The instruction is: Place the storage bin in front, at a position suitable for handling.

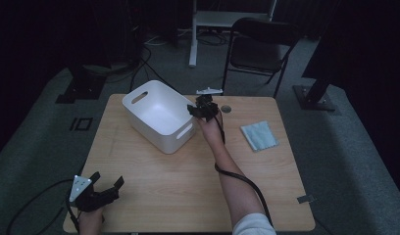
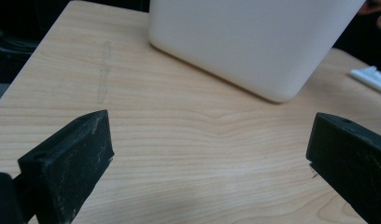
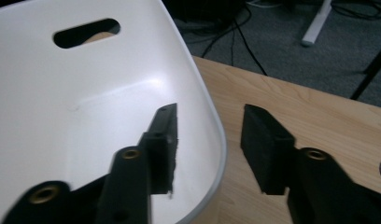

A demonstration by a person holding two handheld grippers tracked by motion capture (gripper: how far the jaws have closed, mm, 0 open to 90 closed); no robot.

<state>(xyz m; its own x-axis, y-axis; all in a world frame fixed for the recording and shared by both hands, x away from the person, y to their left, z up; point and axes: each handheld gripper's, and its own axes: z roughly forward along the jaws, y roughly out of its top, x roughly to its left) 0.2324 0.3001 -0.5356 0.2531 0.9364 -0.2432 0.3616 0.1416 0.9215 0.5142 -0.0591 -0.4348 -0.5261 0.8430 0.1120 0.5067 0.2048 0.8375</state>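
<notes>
White plastic bin (image 1: 159, 115) sits at the back of the worktop (image 1: 188, 186), its rim between the parted jaws of the right tool (image 3: 209, 135), which should close squarely there, while the left tool (image 1: 106, 188) waits released near the bin's front.

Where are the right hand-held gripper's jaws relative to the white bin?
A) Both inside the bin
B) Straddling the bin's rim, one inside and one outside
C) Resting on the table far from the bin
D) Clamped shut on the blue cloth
B: in the right gripper view the right hand-held gripper is open, with one jaw inside the white bin and the other outside its rim, over the table.
</notes>
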